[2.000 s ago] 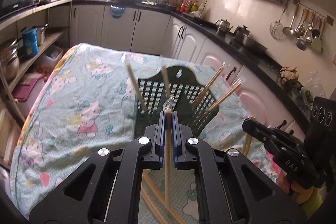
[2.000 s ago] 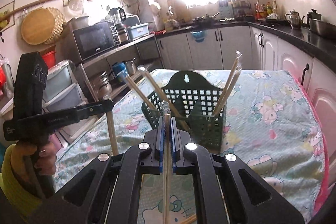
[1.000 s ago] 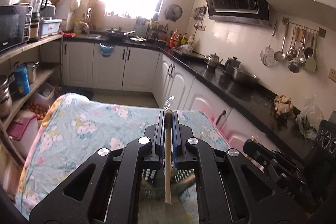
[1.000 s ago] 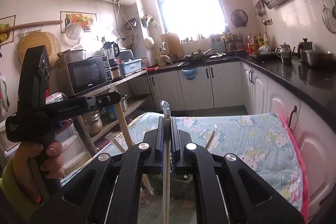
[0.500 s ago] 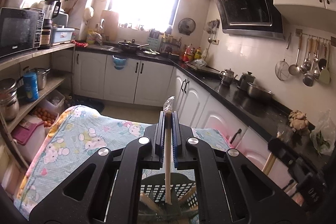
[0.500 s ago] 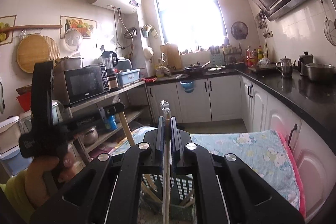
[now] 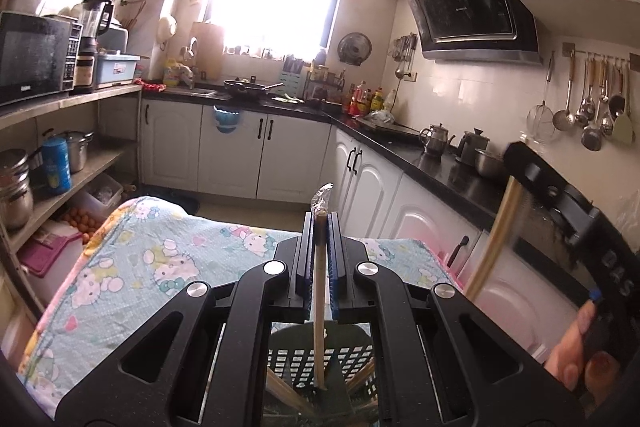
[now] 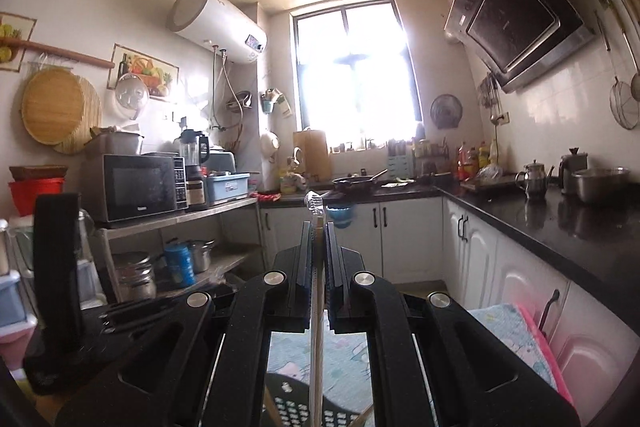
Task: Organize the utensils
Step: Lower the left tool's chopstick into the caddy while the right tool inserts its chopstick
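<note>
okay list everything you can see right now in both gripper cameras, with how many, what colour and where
chopstick: one, pale wood, upright in the left gripper, over the basket
second chopstick: one, pale wood, in the right gripper
basket: one, dark green, on the table under the grippers, with chopsticks in it
tablecloth: one, light blue cartoon print, on the table
microwave: one, dark, on the left shelf
kettles: two, metal, on the black counter
left gripper: black, shut
right gripper: black, shut
</note>
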Action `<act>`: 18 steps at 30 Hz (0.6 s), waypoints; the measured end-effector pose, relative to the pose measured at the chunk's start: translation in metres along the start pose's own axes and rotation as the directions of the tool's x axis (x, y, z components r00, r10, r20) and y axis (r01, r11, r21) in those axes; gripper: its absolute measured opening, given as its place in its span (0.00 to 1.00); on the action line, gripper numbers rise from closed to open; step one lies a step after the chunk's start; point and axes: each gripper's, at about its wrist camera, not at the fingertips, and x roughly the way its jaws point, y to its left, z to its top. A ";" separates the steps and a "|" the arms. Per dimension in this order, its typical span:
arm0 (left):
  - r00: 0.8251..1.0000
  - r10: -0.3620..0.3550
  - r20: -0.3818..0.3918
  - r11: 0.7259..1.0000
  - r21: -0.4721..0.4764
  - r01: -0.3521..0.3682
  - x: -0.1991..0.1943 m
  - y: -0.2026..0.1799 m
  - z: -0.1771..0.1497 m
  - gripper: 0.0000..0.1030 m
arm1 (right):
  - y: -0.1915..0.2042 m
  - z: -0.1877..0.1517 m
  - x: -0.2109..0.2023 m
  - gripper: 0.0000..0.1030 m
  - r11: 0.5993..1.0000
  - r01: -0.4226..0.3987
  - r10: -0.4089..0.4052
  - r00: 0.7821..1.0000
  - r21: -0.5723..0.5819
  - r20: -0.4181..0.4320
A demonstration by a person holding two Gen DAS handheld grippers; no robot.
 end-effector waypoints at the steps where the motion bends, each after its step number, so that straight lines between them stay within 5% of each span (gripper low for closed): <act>1: 1.000 -0.002 0.001 1.000 0.000 0.002 0.001 0.000 -0.003 0.01 | -0.001 -0.003 0.003 0.06 1.000 0.007 -0.007 1.000 -0.003 0.001; 18: 0.997 0.012 -0.076 1.000 0.000 -0.012 0.022 0.004 -0.038 0.02 | -0.021 -0.066 0.020 0.06 0.993 0.110 -0.112 0.993 -0.050 -0.038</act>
